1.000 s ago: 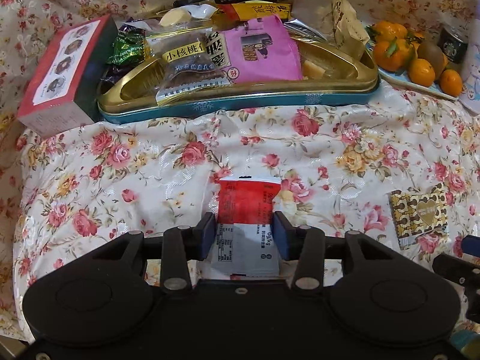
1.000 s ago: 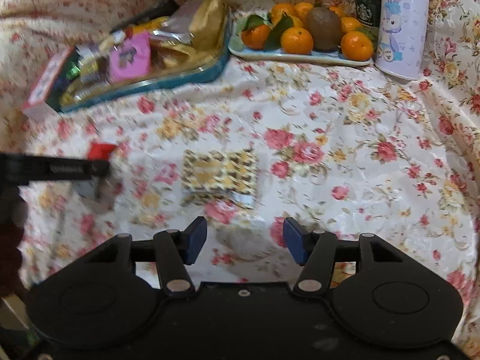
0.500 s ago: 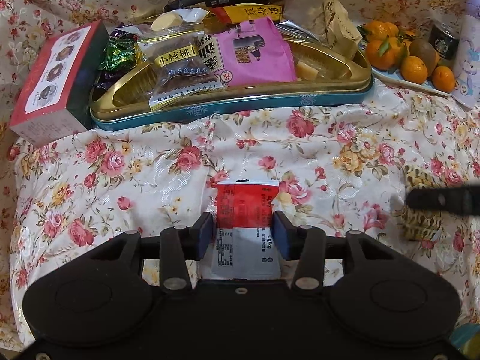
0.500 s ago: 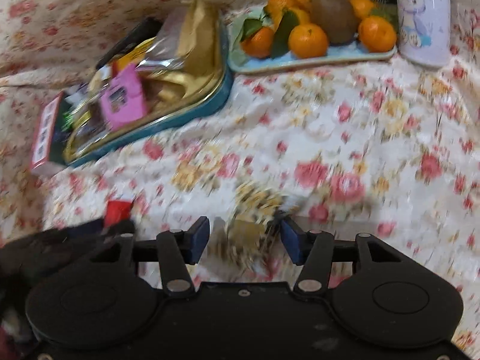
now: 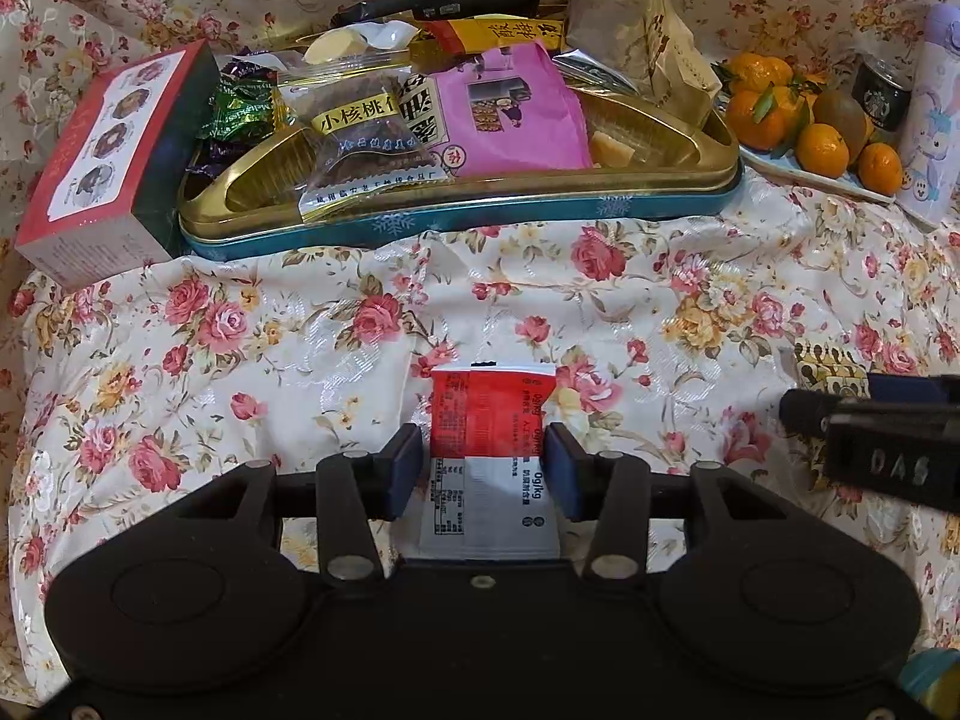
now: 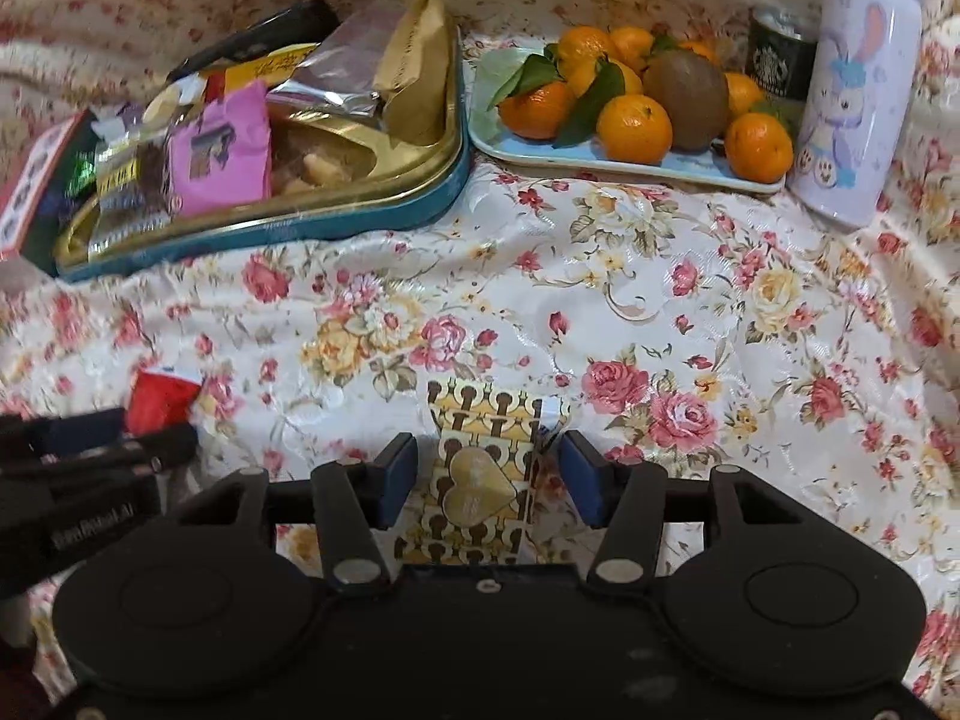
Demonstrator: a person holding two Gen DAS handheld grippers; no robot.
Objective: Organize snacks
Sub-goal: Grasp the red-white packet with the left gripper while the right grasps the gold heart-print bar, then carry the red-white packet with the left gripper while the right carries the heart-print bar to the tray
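Blue-padded left tool [image 5: 485,471] and right tool [image 6: 489,480], angled downward, straddle packets unpinched.

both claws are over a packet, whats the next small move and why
Probably close both. The red and white packet lies between the left claw pads, the gold patterned packet between the right claw pads, with gaps showing beside each.
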